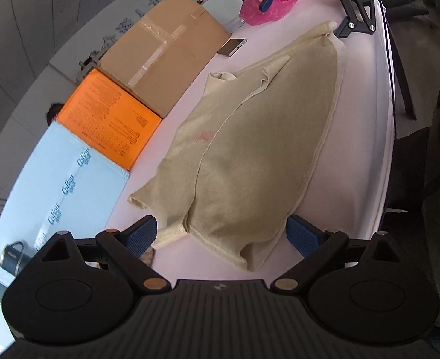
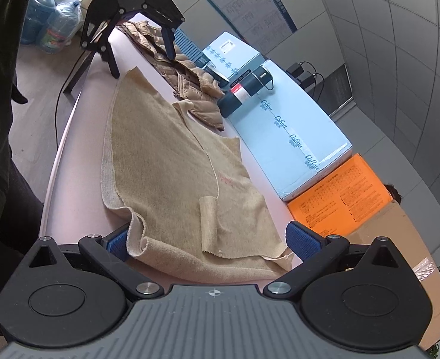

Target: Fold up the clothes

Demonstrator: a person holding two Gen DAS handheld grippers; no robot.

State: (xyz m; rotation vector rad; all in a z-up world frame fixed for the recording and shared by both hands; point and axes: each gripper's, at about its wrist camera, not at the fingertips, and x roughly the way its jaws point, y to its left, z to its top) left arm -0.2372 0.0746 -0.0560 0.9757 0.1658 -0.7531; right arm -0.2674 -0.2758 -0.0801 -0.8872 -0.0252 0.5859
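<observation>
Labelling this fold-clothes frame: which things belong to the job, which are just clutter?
Job: beige sweater, left gripper, right gripper, both open at opposite ends of it.

Clutter: cardboard box, orange box, pale blue box, dark flask, tan puffer jacket, pink bag, phone.

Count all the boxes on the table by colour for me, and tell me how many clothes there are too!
Brown cardboard box: 1
Orange box: 1
Light blue boxes: 2
Beige sweater: 1
Tan puffer jacket: 1
Total: 4 boxes and 2 clothes, 6 things.
</observation>
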